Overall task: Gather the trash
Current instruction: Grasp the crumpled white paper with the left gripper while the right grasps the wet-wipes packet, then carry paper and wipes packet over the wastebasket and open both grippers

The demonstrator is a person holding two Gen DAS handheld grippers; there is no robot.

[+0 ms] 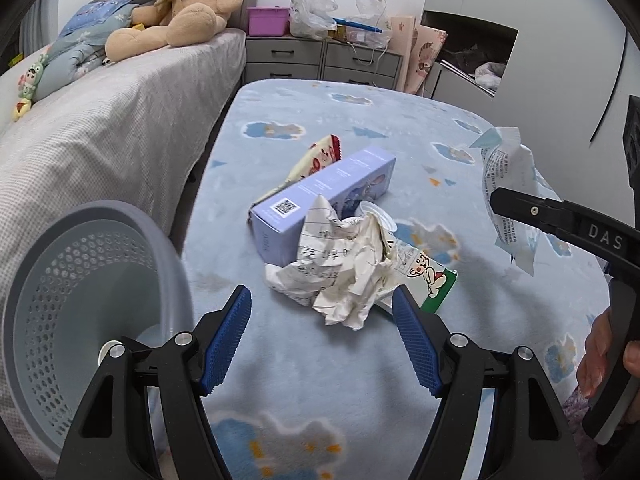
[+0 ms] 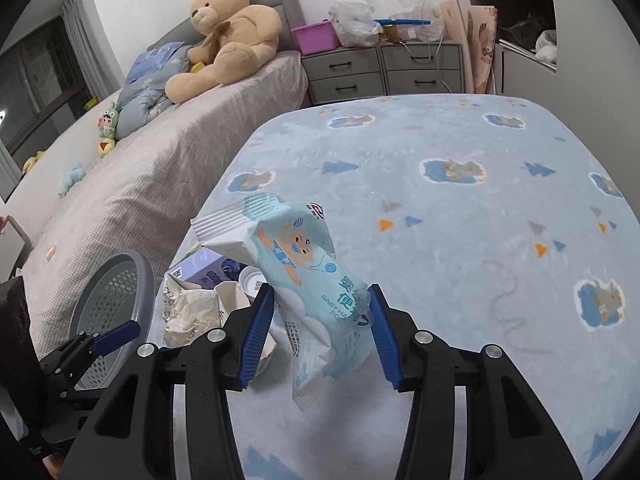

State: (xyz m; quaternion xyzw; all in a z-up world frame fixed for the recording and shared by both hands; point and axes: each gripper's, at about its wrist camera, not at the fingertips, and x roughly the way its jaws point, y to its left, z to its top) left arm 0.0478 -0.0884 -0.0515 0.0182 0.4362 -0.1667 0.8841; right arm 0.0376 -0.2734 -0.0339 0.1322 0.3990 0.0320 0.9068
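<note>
Your right tool [image 2: 320,320] is pinching the wipes packet [image 2: 304,280]. Your left tool [image 1: 322,332] is hovering spread; the basket [image 1: 80,300] is lying to your left.

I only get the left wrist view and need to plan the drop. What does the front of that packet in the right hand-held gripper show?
Observer: The wipes packet front shows a cartoon baby holding a balloon.
Operator: Is it really clamped?
Observer: Yes, the right hand-held gripper pinches its lower half between both blue pads.
Operator: Anything lying right of it?
Observer: Only the blue blanket, with a thin squiggly thread on it.
</note>
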